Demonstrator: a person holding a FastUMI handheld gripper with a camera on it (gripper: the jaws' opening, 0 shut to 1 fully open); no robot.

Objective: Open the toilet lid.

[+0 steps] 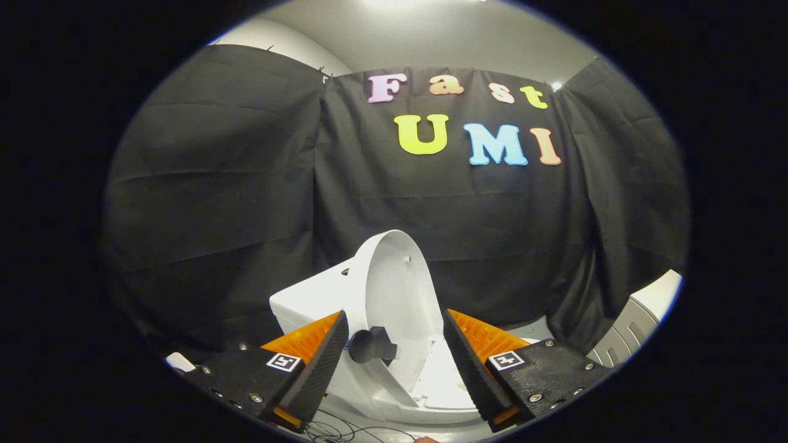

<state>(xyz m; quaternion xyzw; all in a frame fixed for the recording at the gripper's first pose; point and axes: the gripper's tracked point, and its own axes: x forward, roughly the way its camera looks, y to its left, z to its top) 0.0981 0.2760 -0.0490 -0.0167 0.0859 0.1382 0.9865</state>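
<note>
Dim booth, overhead glare, fisheye warping

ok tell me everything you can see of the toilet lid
The toilet lid is white, glossy, plastic-looking and oval. It stands raised, near upright, its hollow underside facing the camera, hinged at the toilet's back. A dark round knob juts from its lower edge. The gripper is open, fingers either side of it, not pressing.
</note>
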